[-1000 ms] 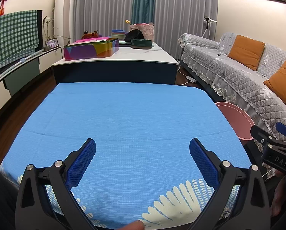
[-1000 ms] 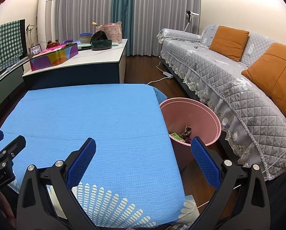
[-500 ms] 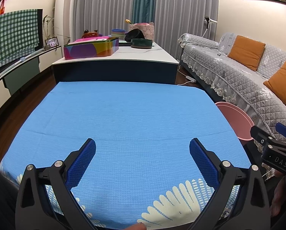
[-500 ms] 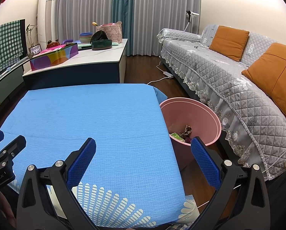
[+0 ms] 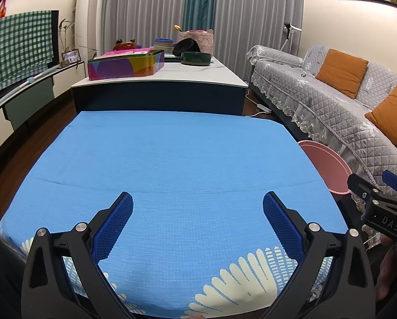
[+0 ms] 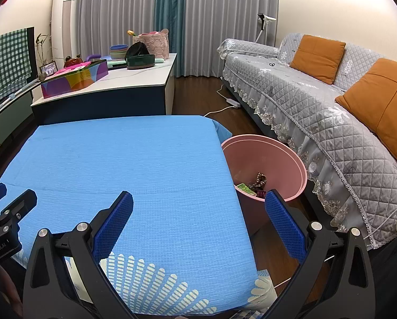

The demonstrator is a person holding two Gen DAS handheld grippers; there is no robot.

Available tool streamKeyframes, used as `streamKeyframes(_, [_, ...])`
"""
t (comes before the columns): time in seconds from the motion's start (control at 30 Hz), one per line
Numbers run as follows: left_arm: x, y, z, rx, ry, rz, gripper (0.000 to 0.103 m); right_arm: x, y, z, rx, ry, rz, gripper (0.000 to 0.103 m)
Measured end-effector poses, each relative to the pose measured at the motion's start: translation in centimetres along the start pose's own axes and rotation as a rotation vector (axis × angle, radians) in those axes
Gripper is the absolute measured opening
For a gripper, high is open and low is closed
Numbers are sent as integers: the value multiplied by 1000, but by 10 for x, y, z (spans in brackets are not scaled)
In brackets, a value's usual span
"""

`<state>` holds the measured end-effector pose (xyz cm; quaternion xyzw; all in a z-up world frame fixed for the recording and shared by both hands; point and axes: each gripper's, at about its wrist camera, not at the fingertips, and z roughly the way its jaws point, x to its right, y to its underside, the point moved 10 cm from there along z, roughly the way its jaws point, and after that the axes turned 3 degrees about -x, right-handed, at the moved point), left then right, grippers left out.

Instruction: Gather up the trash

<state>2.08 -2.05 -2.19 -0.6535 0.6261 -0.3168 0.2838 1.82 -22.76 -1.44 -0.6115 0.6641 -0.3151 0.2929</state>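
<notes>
1. Blue cloth (image 5: 177, 164) covers the tabletop; white fan pattern at the near edge; no loose trash shows on it in either view.
2. Left gripper (image 5: 198, 220): fingers wide apart, nothing between them; hovers low over the near part of the cloth.
3. Right gripper (image 6: 199, 220): fingers wide apart, nothing held; hovers over the cloth's right edge, one finger (image 6: 284, 226) in line with the bin's near rim.
4. Pink bin (image 6: 291, 156): on the floor just beside the tabletop's right side, between it and the sofa (image 6: 318, 101); open top; upright.
5. Trash (image 6: 254, 184): lies in the bin's bottom; a green wrapper, a dark crumpled piece and a reddish scrap; count uncertain.
6. Second tabletop (image 5: 172, 75) beyond: coloured box (image 5: 125, 65), bowls, basket; household goods by my reading, not trash.
7. Progress, judged: collecting looks finished or nearly so, since the cloth is bare and the bin holds pieces.
8. Risks, judged: right gripper dropping toward the bin could knock its rim and tip it, spilling the contents; low fingers could snag and drag the cloth; scraps hidden under the grippers or at the near edge could be missed; goods on the far tabletop could be mistaken for trash.
</notes>
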Motion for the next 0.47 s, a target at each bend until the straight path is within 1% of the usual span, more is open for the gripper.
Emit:
streamKeyframes(0.17, [-1,-1,-2,14,-7,2,95,0,0,0,0,0,1,98])
streamKeyframes(0.47, [-5,-1,1,-3,-21,-2,95,0,0,0,-3,0,-3,98])
